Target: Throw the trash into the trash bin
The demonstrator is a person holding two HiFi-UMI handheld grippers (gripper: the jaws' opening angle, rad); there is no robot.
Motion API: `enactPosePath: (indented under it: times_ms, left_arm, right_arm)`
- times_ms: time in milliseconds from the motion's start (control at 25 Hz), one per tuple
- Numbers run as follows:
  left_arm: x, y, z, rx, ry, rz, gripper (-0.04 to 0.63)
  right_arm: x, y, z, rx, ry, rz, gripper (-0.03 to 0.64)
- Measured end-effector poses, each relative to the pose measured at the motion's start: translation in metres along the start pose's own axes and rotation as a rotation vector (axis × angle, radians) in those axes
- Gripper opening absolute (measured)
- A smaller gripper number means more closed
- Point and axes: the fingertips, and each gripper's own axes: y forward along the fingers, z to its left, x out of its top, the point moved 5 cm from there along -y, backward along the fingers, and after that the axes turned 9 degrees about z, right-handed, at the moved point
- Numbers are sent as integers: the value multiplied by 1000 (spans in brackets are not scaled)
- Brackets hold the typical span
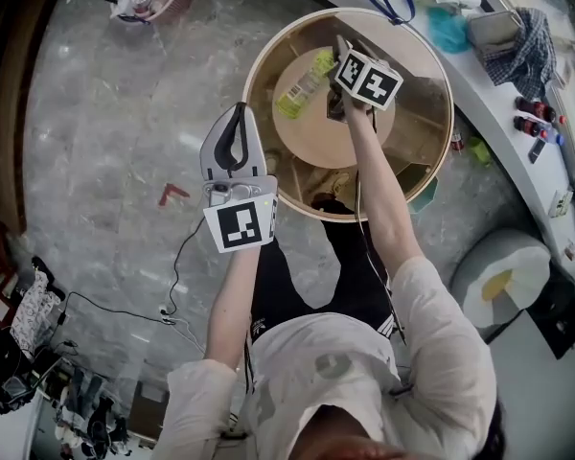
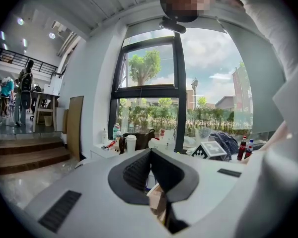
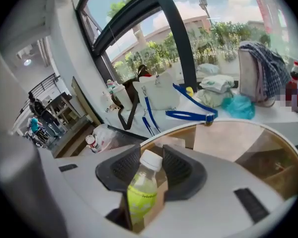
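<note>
Your right gripper clamps the bottle at its neck — light, stiff, slick plastic, likely surer held at the label; your left gripper has its jaws together, empty.

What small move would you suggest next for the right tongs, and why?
Probably lift straight up: the right tongs look closed on the bottle near its cap, while it lies on the round table, so it must come clear first.

One left tool, one right tool, one green bottle, one round wooden table.
</note>
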Motion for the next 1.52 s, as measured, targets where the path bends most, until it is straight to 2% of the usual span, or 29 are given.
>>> enactPosePath:
  times_ms: [200, 320, 520, 720, 880, 1160, 1320, 1520]
  left_arm:
    - [43, -13, -11, -62, 29, -48, 11]
    - [78, -18, -22, -118, 26, -88, 11]
    - [144, -30, -53, -232, 44, -161, 11]
    - [200, -46, -99, -371, 99, -221, 11]
    - [229, -55, -137, -484, 146, -261, 11]
    - [231, -65, -194, -639, 144, -245, 11]
    - [212, -70, -231, -727, 191, -203, 11]
    - [179, -86, -285, -863, 192, -123, 11]
  right_arm:
    - [54, -78, 26, -37, -182, -181, 144]
    - [91, -136, 42, -57, -247, -293, 144]
    - [129, -247, 59, -80, -208, -450, 144]
    - [137, -359, 65, -124, -214, -597, 144]
    - [129, -426, 55, -149, -170, -691, 144]
    - [93, -487, 20, -204, -98, -747, 145]
    - [60, -505, -15, -280, -58, -740, 144]
    - [12, -528, -70, -355, 31, -725, 145]
